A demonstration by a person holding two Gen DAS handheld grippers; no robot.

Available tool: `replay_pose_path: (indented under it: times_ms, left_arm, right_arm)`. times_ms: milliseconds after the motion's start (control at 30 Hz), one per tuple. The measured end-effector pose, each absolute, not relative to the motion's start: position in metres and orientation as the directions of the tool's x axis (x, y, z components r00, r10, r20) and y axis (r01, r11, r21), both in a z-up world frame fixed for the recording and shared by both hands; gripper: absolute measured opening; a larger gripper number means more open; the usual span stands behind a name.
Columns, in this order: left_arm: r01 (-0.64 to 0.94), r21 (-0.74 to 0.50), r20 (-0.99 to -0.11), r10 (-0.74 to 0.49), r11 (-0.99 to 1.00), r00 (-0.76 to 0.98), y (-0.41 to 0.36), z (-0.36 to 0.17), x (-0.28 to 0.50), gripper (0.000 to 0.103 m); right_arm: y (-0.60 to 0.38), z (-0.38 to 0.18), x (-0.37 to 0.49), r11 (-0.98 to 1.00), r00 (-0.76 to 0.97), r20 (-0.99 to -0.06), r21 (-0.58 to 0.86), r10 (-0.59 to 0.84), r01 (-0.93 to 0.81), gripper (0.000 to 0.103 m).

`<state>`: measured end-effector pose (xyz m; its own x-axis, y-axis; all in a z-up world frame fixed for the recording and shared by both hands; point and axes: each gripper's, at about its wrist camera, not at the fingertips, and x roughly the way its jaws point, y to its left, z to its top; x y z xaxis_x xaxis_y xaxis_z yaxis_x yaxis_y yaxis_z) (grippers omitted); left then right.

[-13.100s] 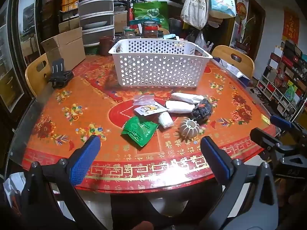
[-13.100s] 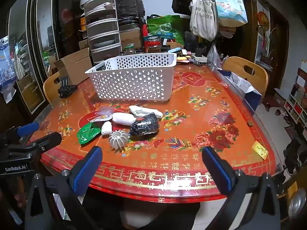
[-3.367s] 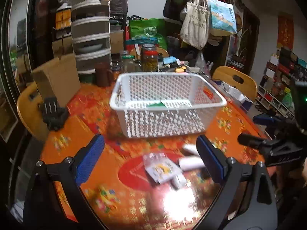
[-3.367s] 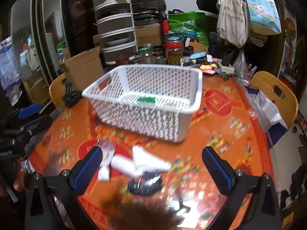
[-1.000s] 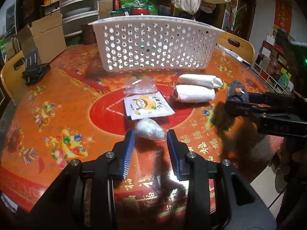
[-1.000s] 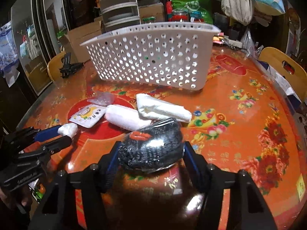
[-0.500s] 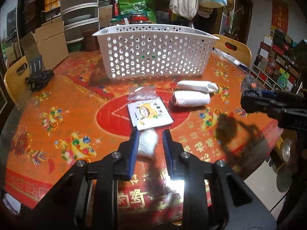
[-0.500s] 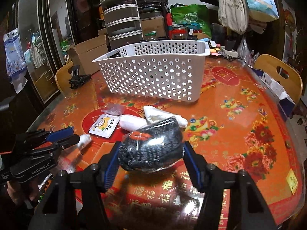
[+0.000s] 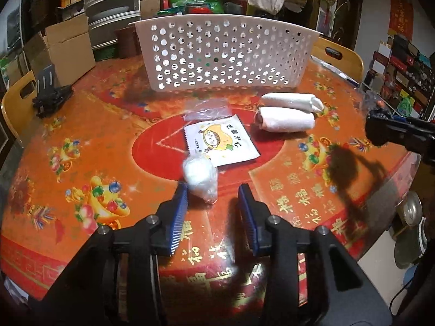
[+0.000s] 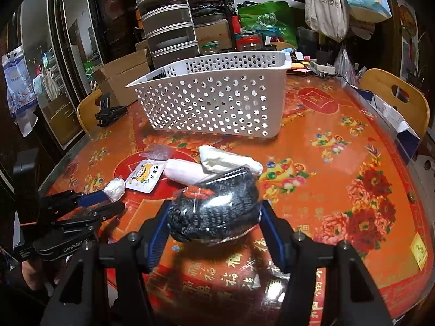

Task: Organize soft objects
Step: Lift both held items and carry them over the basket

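My right gripper is shut on a bagged black knitted item and holds it above the table. My left gripper is open, its jaws apart; a small white bagged lump lies against its left finger, blurred. In the right wrist view the lump sits at the left gripper's tips. On the table lie a yellow cartoon packet, a clear bag and two white rolled cloths. The white perforated basket stands behind them.
The round red-orange table has wooden chairs around it. A black clamp lies at the far left. Cardboard boxes, stacked drawers, jars and hanging bags crowd the back.
My left gripper's jaws have parted and the white lump has slipped out toward the left finger. My right gripper has risen a little with the black knitted item.
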<state>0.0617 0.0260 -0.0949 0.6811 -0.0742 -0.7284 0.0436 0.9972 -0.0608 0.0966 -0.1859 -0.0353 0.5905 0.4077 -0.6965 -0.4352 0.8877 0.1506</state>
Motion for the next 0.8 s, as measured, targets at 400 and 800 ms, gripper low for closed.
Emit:
replay_pose_path:
  times_ms: [400, 800]
  left_arm:
    - [0.002, -0.088, -0.715, -0.065, 0.996, 0.696, 0.035, -0.097, 0.078, 0.024]
    - [0.015, -0.054, -0.641, -0.046, 0.998, 0.766, 0.03, -0.053, 0.06, 0.024]
  right_arm:
    - [-0.186, -0.038, 0.095, 0.886, 0.585, -0.699, 0.158, 0.412, -0.436, 0.062]
    - [-0.178, -0.028, 0.091, 0.88, 0.586, -0.692, 0.154, 0.421, -0.45, 0.062]
